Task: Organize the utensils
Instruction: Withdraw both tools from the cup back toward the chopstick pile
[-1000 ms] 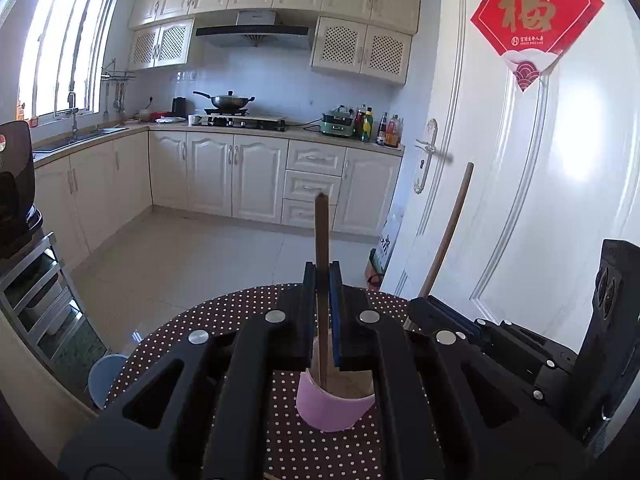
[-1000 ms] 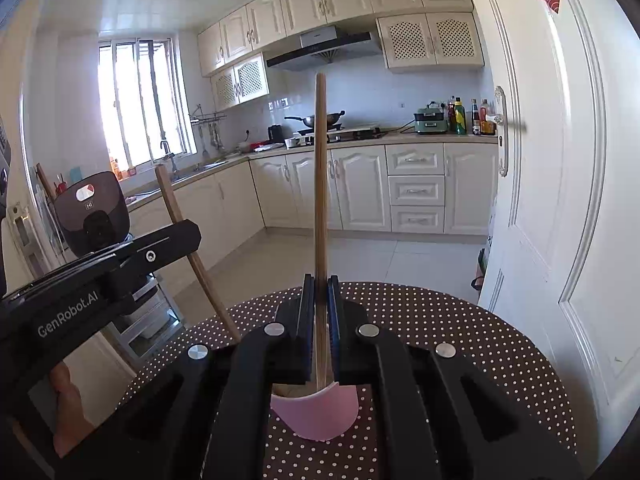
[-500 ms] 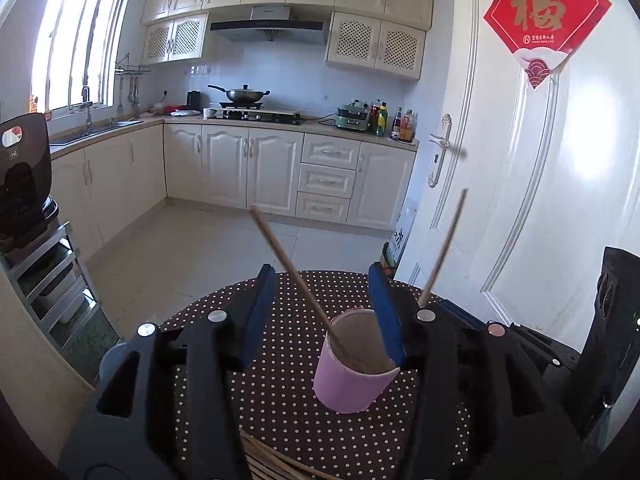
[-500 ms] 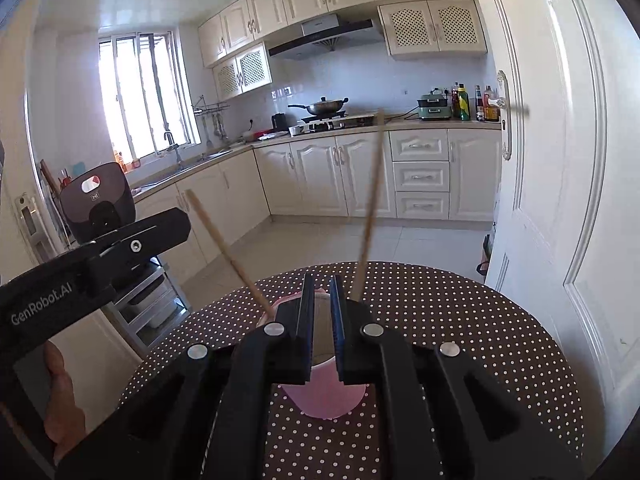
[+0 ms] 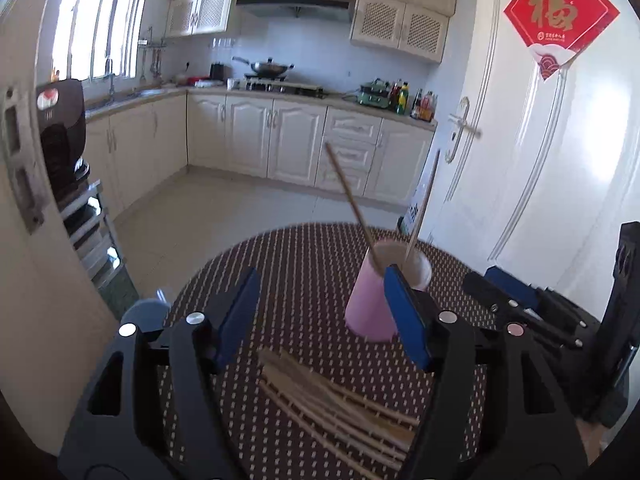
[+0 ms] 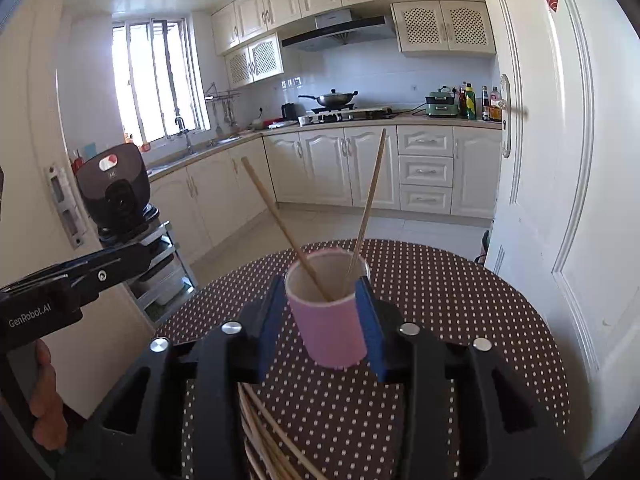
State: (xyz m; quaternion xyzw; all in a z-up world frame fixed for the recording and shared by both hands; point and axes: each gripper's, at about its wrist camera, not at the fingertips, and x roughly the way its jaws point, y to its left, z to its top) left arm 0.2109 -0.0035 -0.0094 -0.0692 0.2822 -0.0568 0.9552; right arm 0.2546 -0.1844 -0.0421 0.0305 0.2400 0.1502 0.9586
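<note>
A pink cup (image 5: 370, 304) (image 6: 330, 320) stands on the round dotted table (image 5: 304, 256) (image 6: 460, 304). Two wooden chopsticks lean in it, one to the left (image 5: 350, 204) (image 6: 280, 224) and one to the right (image 5: 424, 204) (image 6: 370, 200). A pile of chopsticks (image 5: 336, 404) (image 6: 264, 436) lies on the table near me. My left gripper (image 5: 320, 312) is open and empty, above the pile and left of the cup. My right gripper (image 6: 322, 320) is open, with its jaws on either side of the cup, and holds nothing.
The right gripper's black body (image 5: 560, 320) is at the right in the left wrist view, and the left gripper's arm (image 6: 72, 288) at the left in the right wrist view. A metal rack (image 5: 92, 236) stands left of the table. A white door (image 6: 560, 160) is to the right.
Both grippers let go of their chopsticks, which now lean in the cup. Both jaws opened and both grippers drew back from the cup, the left one toward the pile.
</note>
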